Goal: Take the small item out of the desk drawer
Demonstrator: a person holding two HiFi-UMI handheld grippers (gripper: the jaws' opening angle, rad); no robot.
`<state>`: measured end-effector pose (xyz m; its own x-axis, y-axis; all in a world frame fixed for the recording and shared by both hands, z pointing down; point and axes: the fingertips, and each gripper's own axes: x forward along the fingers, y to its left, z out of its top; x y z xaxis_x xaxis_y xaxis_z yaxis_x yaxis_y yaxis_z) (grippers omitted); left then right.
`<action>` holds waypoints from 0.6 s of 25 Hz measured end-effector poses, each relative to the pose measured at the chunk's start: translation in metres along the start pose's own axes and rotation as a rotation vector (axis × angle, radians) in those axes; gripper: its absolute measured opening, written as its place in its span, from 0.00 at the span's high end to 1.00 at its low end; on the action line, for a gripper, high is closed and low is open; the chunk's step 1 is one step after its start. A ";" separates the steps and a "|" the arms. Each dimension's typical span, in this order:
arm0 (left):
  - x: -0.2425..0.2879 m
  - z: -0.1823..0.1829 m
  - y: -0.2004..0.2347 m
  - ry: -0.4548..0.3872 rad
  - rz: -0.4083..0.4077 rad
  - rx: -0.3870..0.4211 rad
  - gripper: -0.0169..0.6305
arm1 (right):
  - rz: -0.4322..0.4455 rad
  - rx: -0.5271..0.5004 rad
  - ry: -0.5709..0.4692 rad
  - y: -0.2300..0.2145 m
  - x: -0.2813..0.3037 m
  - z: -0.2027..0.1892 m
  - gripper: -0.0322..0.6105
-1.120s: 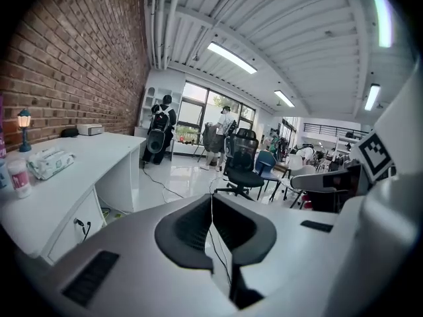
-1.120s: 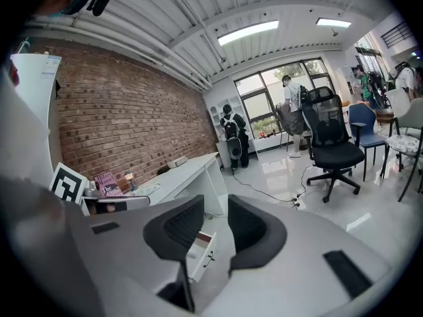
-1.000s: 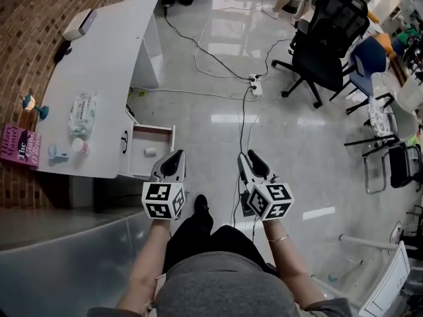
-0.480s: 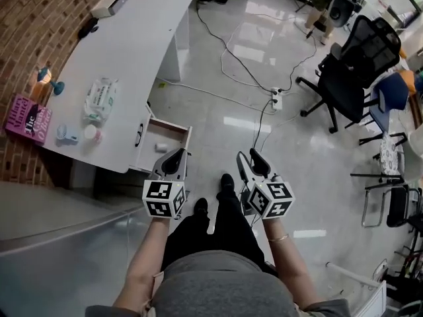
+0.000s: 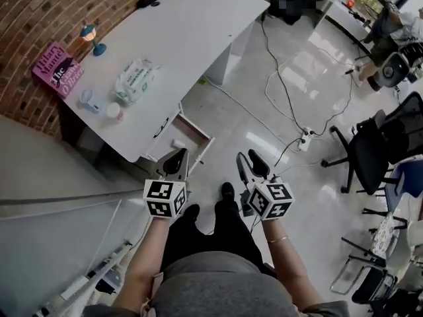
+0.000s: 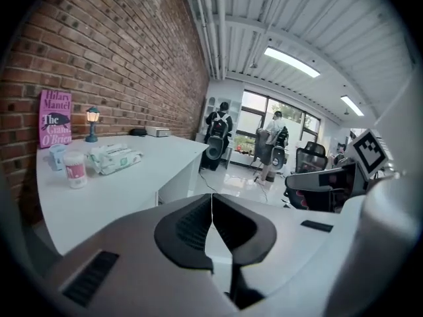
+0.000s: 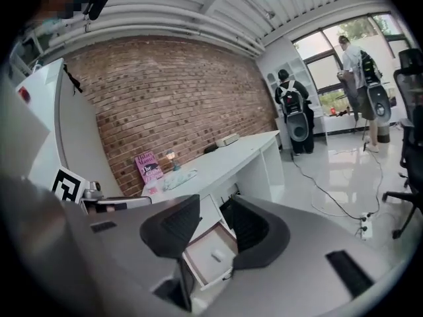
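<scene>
The white desk (image 5: 192,32) stands at the upper left with its drawer (image 5: 204,141) pulled open. A small white item (image 5: 177,143) lies inside the drawer. My left gripper (image 5: 175,158) hovers just in front of the drawer, jaws shut and empty; in the left gripper view (image 6: 211,201) its pads touch. My right gripper (image 5: 250,161) hangs over the floor to the right. Its jaws are closing with nothing between them. Through the gap of the right gripper (image 7: 217,205) I see the drawer (image 7: 206,279) and the item (image 7: 217,255) further off.
On the desk are a pink book (image 5: 58,70), a small lamp (image 5: 92,39), a wipes pack (image 5: 135,78) and two small cups (image 5: 89,100). Cables and a power strip (image 5: 305,139) lie on the glossy floor. Office chairs (image 5: 370,154) stand at right.
The view has swung: the desk and open drawer have slid up and right in the picture, and the drawer now lies right before the left gripper. Both grippers keep their places in view.
</scene>
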<state>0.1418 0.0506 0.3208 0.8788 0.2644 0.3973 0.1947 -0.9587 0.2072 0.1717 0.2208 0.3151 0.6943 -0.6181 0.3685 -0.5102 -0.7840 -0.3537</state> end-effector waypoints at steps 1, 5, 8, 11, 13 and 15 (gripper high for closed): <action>0.001 0.001 0.003 -0.007 0.038 -0.022 0.94 | 0.037 -0.019 0.027 -0.001 0.009 0.002 0.72; -0.001 -0.003 0.012 -0.031 0.181 -0.109 0.94 | 0.170 -0.083 0.115 -0.002 0.037 0.009 0.73; -0.008 -0.012 0.019 -0.043 0.285 -0.179 0.94 | 0.265 -0.123 0.175 0.003 0.055 0.008 0.75; -0.018 -0.026 0.026 -0.046 0.378 -0.238 0.94 | 0.347 -0.156 0.244 0.010 0.071 -0.002 0.76; -0.028 -0.037 0.033 -0.050 0.440 -0.277 0.94 | 0.398 -0.180 0.298 0.017 0.083 -0.013 0.76; -0.041 -0.049 0.041 -0.055 0.507 -0.313 0.94 | 0.451 -0.209 0.353 0.027 0.095 -0.028 0.76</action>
<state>0.0926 0.0052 0.3567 0.8512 -0.2323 0.4706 -0.3857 -0.8850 0.2608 0.2096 0.1395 0.3645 0.1944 -0.8457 0.4970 -0.8285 -0.4128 -0.3784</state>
